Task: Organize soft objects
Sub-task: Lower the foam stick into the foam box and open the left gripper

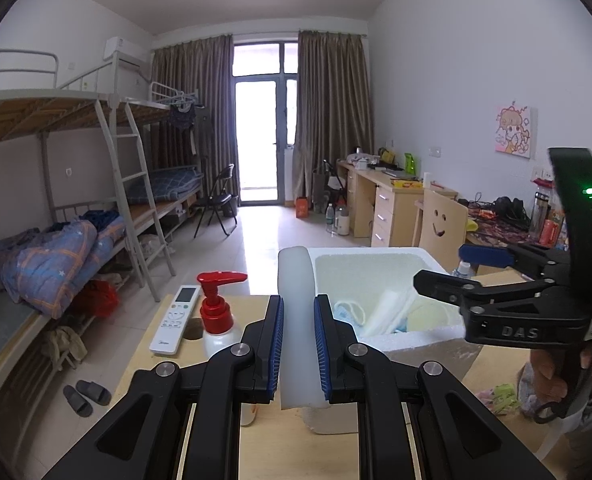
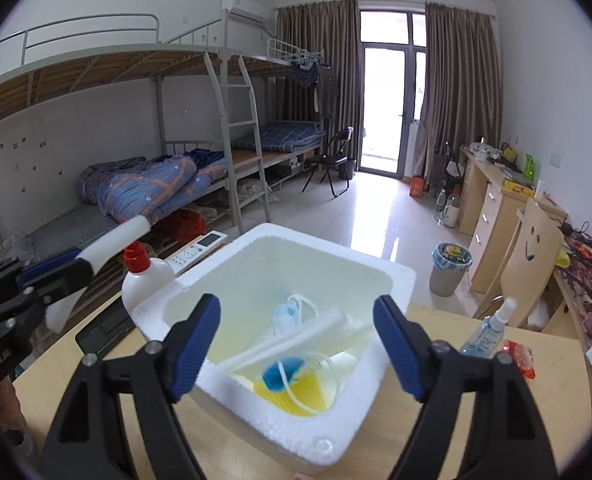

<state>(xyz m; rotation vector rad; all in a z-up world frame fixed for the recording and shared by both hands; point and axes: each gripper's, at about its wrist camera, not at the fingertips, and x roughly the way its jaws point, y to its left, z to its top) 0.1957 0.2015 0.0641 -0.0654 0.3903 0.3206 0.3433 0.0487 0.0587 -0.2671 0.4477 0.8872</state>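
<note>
My left gripper (image 1: 299,344) is shut on a white foam strip (image 1: 296,300) that stands upright between its blue pads, just left of a white styrofoam box (image 1: 376,251). The right wrist view shows that same left gripper (image 2: 83,266) at far left with the foam strip (image 2: 113,242) sticking out over the table edge. My right gripper (image 2: 298,340) hangs open above the box (image 2: 336,248) with nothing between its fingers. Inside the box lie a blue face mask (image 2: 287,314), white foam strips (image 2: 296,340) and a blue pad (image 2: 279,374) on a yellow sponge (image 2: 296,396). From the left wrist view the right gripper (image 1: 440,268) is over the box's right side.
A white pump bottle with a red cap (image 1: 217,320) and a remote control (image 1: 175,320) sit on the wooden table left of the box. A spray bottle (image 2: 486,330) and a red packet (image 2: 518,356) lie to its right. Bunk beds line the left wall; a bin (image 2: 450,266) stands on the floor.
</note>
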